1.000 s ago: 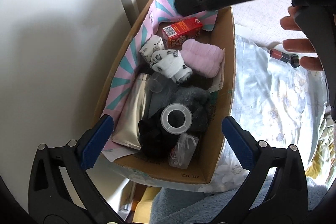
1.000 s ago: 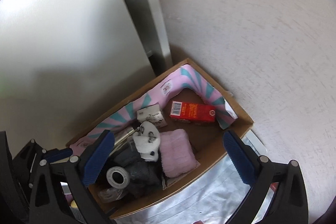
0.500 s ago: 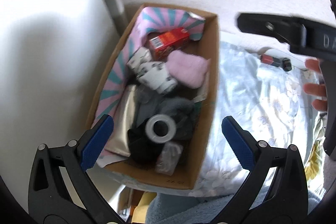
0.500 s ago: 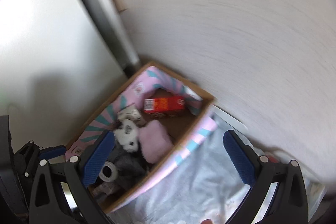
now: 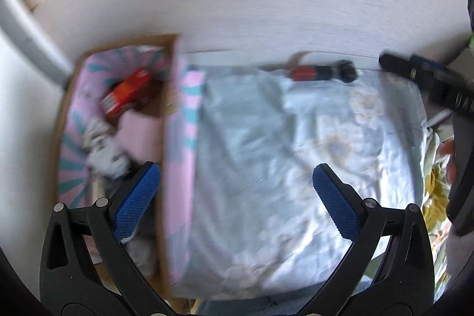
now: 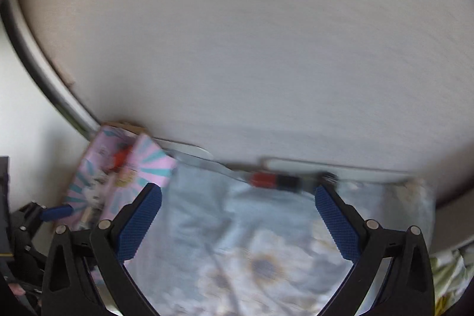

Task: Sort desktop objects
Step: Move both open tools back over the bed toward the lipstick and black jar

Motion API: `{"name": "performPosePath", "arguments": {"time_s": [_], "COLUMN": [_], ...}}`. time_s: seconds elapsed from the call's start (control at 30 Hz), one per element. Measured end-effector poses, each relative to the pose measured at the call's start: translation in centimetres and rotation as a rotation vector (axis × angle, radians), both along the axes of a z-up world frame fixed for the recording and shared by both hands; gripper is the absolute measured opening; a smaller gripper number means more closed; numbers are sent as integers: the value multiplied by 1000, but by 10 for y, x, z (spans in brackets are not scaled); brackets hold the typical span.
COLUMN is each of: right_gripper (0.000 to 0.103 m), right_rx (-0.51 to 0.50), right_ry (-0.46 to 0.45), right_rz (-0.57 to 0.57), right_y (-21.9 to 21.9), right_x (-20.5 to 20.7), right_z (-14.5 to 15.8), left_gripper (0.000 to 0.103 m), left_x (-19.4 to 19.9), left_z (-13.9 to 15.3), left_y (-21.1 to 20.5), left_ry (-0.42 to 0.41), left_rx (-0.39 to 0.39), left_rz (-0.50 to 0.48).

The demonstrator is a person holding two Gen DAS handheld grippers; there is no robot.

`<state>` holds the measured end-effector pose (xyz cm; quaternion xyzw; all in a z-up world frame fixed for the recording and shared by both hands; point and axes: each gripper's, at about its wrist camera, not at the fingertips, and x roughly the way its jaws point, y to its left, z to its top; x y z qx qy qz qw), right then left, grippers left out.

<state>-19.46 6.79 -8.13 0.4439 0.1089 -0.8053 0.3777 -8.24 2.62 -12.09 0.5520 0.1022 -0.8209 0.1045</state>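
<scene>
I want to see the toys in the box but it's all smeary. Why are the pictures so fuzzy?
Left wrist view: motion blur smears the cardboard box and the floral cloth; only the left gripper looks sharp. Right wrist view: the red and black object is streaked sideways, and the fisheye lens bends the wall's edges.

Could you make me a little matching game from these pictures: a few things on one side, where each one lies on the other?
Things:
1. red carton
2. red-and-black stick
3. pink cloth
4. left tool

Places:
a. on the floral sheet, by the wall
b. far end of the box
c. open, above the sheet
d. in the box, nearer than the carton

Pairs: 1-b, 2-a, 3-d, 4-c
</scene>
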Motion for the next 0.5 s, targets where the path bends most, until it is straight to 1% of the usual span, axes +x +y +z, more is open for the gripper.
{"name": "performPosePath", "arguments": {"time_s": [0.13, 0.23, 0.37, 0.5], "right_gripper": [103, 103, 103, 102], "right_rx": [119, 193, 210, 232], "right_ry": [-23, 8, -32, -18], "right_rz": [-38, -92, -142, -125], "right_y": [29, 46, 66, 65], "right_x": [-19, -33, -63, -80], "right_z": [-20, -34, -56, -85], "left_gripper": [103, 103, 103, 102], "left_x": [-39, -74, -115, -152], "left_z": [-7, -20, -45, -79], "left_y": [25, 41, 58, 63], "left_ry": [11, 13, 10, -13], "left_rx": [5, 6, 16, 63], "left_rz": [-23, -37, -25, 6]}}
